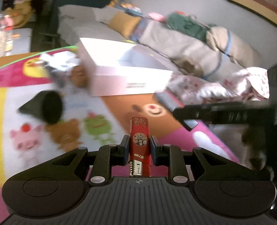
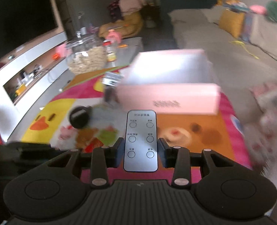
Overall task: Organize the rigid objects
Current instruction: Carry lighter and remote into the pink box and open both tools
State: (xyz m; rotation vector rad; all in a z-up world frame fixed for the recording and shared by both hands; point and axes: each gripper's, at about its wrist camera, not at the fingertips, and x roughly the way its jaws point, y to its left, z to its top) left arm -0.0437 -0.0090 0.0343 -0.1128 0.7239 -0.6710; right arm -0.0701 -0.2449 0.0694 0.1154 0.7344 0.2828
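My left gripper [image 1: 139, 146] is shut on a red lighter [image 1: 139, 140] and holds it above the cartoon play mat [image 1: 93, 131]. My right gripper [image 2: 140, 148] is shut on a grey remote control [image 2: 141, 140] with several round buttons, held above the same mat [image 2: 204, 131]. An open white-pink box [image 1: 131, 71] stands on the mat ahead of both grippers; it also shows in the right wrist view [image 2: 172, 97]. The right gripper's black body [image 1: 222, 114] reaches in from the right in the left wrist view.
A black cone-shaped object [image 1: 44, 108] lies on the mat at left, also in the right wrist view [image 2: 79, 118]. Small clutter [image 1: 63, 67] lies left of the box. A grey sofa [image 2: 204, 33] with cushions is behind. A glass jar [image 2: 86, 56] and TV [image 2: 20, 22] stand at left.
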